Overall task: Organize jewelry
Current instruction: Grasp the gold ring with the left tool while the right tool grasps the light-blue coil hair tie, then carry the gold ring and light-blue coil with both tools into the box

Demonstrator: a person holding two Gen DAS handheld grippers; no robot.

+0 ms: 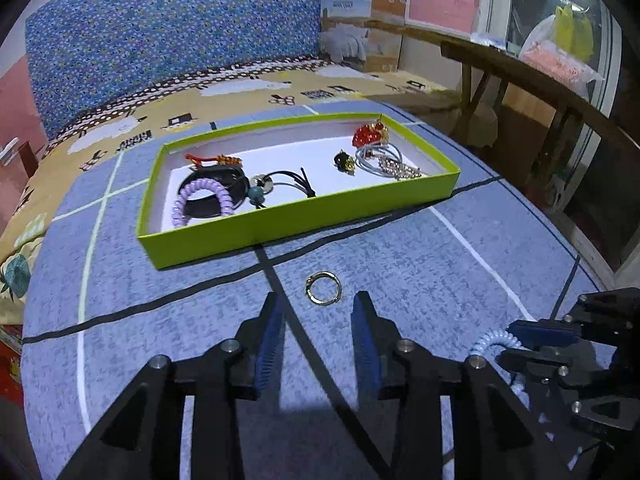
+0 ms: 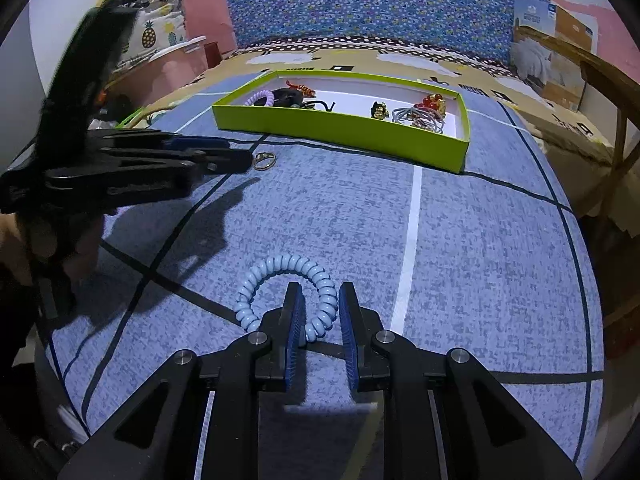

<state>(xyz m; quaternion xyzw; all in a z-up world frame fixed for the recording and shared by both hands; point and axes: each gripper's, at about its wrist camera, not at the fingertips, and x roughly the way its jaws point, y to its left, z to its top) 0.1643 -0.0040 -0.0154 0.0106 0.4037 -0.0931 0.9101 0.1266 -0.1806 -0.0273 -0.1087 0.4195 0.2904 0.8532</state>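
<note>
A small gold ring [image 1: 323,287] lies on the blue mat just beyond my left gripper [image 1: 318,299], whose jaws stand wide apart with nothing between them. In the right wrist view the left gripper [image 2: 240,156] points at the ring [image 2: 265,161]. A light blue coil hair tie [image 2: 280,268] lies on the mat. Its right side runs between the fingers of my right gripper [image 2: 320,289], and a gap shows beside the left pad, so the jaws are open around it. The green tray [image 1: 304,224] beyond holds several hair ties and jewelry pieces.
The tray [image 2: 340,136] sits on a blue mat with black and white lines [image 2: 440,240], spread over a patterned bedcover. A wooden bench [image 1: 520,76] stands to the right, with cardboard boxes [image 1: 360,32] behind. A hand [image 2: 16,240] holds the left gripper.
</note>
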